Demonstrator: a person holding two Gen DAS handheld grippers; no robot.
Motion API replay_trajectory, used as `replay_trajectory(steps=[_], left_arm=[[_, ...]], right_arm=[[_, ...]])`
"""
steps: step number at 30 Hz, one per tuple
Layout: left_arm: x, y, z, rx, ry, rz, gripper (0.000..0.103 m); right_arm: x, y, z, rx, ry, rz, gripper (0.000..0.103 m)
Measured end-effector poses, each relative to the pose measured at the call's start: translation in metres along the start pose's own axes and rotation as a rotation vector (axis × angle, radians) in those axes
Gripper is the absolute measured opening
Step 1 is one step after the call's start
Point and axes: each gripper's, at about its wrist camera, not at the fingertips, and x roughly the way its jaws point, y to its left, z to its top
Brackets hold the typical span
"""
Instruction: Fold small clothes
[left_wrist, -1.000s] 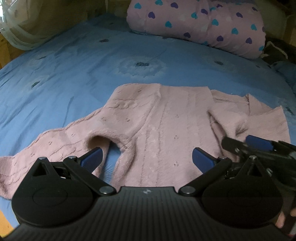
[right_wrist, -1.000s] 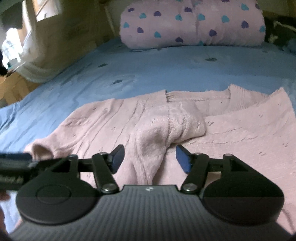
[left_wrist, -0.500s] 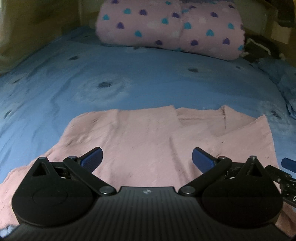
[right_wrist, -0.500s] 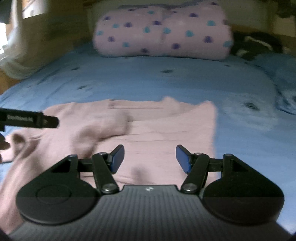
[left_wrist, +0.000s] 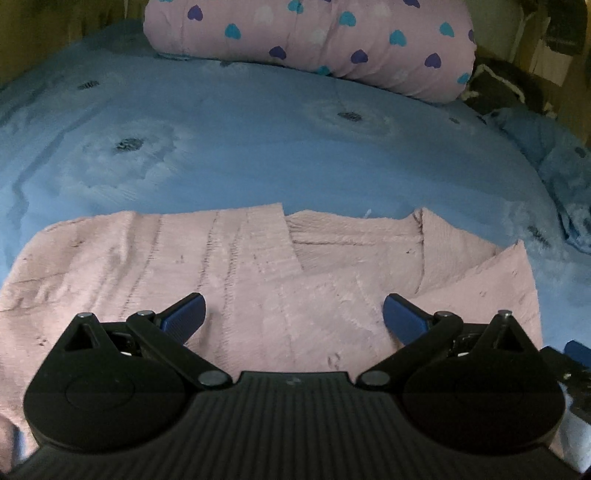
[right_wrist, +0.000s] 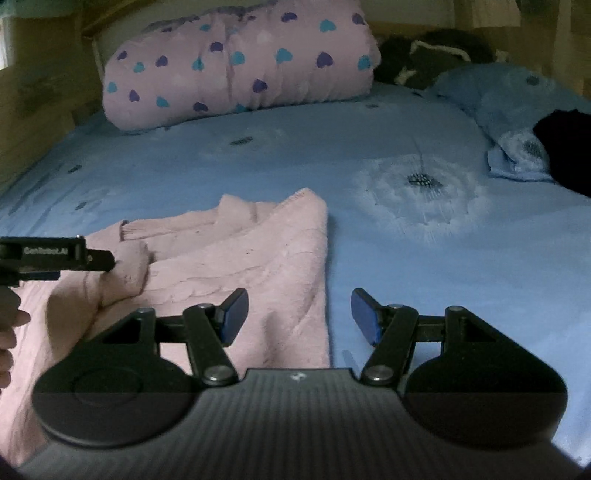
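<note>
Pink knit sweater (left_wrist: 229, 280) lies flat on the blue bedsheet (left_wrist: 258, 147), near edge of the bed, body spread wide, ribbed collar at the far side. One sleeve is folded over the front; its cuff (right_wrist: 129, 266) sits on the chest in the right wrist view. Right side edge of the sweater runs straight down toward the camera, sheet bare beside it.

Left gripper (left_wrist: 293, 319): jaws wide apart, nothing between the blue pads, hovering over the sweater's lower middle. No contact visible.

Right gripper (right_wrist: 299, 314): jaws apart, roughly mid-width, empty. It straddles the sweater's right edge: left pad over knit, right pad over bare sheet. Cannot tell if the pads touch fabric.

In the right wrist view the left gripper's body shows at the left edge, with fingers (right_wrist: 9, 332) of the person's hand below it. In the left wrist view a corner of the right gripper (left_wrist: 576, 350) shows at lower right.

Farther out: pink heart-print duvet roll (left_wrist: 314, 40) at the head of the bed, blue pillow (right_wrist: 509, 110) on the right, dark item (right_wrist: 565, 147) on it, wooden wall (right_wrist: 33, 110) on the left.
</note>
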Motion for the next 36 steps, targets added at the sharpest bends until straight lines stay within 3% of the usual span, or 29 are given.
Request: replay_trajectory(steps=[3,6,7,8,10,11,14,19,22,27,30,31,32,36], left_arm=[[0.003,-0.002,0.000,0.003,-0.007,-0.008,0.098],[0.002,-0.003,-0.002,0.008,-0.013,-0.038,0.070],[0.002,-0.003,-0.002,0.002,-0.011,-0.051,0.054],[0.000,-0.002,-0.002,-0.004,-0.014,-0.053,0.044],[-0.008,0.000,-0.003,-0.010,-0.039,-0.055,0.027],[-0.014,0.002,-0.003,-0.018,-0.056,-0.061,0.026],[-0.043,0.011,-0.005,-0.031,-0.141,-0.030,0.025],[-0.085,0.030,-0.017,-0.022,-0.247,0.123,0.025],[-0.092,0.046,-0.026,-0.025,-0.230,0.181,0.026],[-0.082,0.075,-0.048,-0.038,-0.127,0.231,0.028],[-0.082,0.091,-0.060,-0.081,-0.090,0.214,0.039],[-0.083,0.096,-0.063,-0.090,-0.090,0.207,0.049],[-0.086,0.098,-0.064,-0.093,-0.095,0.202,0.058],[-0.097,0.101,-0.064,-0.078,-0.152,0.174,0.074]], right_arm=[[0.007,-0.003,0.000,0.008,0.018,-0.013,0.064],[0.016,-0.005,-0.001,0.019,0.045,-0.014,0.064],[0.018,-0.005,-0.002,0.025,0.058,-0.016,0.064],[0.020,-0.006,-0.002,0.029,0.070,-0.015,0.064],[0.024,-0.006,-0.004,0.041,0.094,-0.008,0.064],[0.025,-0.007,-0.005,0.046,0.100,-0.003,0.064],[0.025,-0.005,-0.006,0.034,0.098,-0.005,0.064],[0.024,-0.003,-0.007,0.014,0.094,-0.010,0.064],[0.023,-0.003,-0.007,0.012,0.095,-0.011,0.063],[0.023,-0.003,-0.007,0.008,0.096,-0.015,0.064],[0.023,-0.003,-0.007,0.006,0.098,-0.018,0.064],[0.023,-0.004,-0.007,0.006,0.098,-0.018,0.063],[0.023,-0.004,-0.006,0.007,0.098,-0.018,0.063],[0.023,-0.004,-0.006,0.005,0.098,-0.020,0.063]])
